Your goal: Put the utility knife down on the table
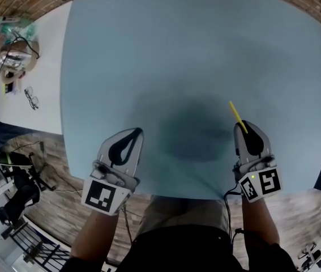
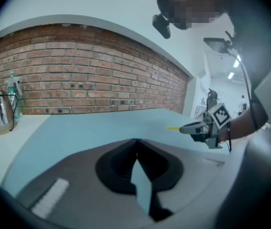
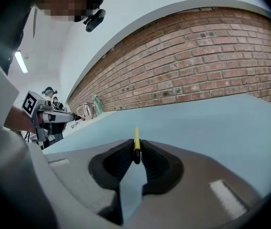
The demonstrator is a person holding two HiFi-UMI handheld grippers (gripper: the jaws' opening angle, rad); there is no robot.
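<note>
Head view, right gripper (image 1: 243, 127): pinching one end of a slim yellow utility knife (image 1: 235, 111), the rest poking forward above the blue table (image 1: 194, 50), seemingly not yet resting on it.
Head view, left gripper (image 1: 134, 132): hovering over the table's near edge, carrying nothing.
Left gripper view: jaws meeting tip to tip, nothing between them; facing the right gripper (image 2: 200, 127) and the knife's yellow tip (image 2: 172, 127).
Right gripper view: pads closing narrowly on the knife (image 3: 136, 138), standing upright between them.
Handling: probably weighing little, staying stiff, sliding easily on smooth plastic; gripping the body is safer than gripping the blade end.
Writing: showing no readable brand; only black-and-white squares on the marker cube (image 1: 260, 184).
</note>
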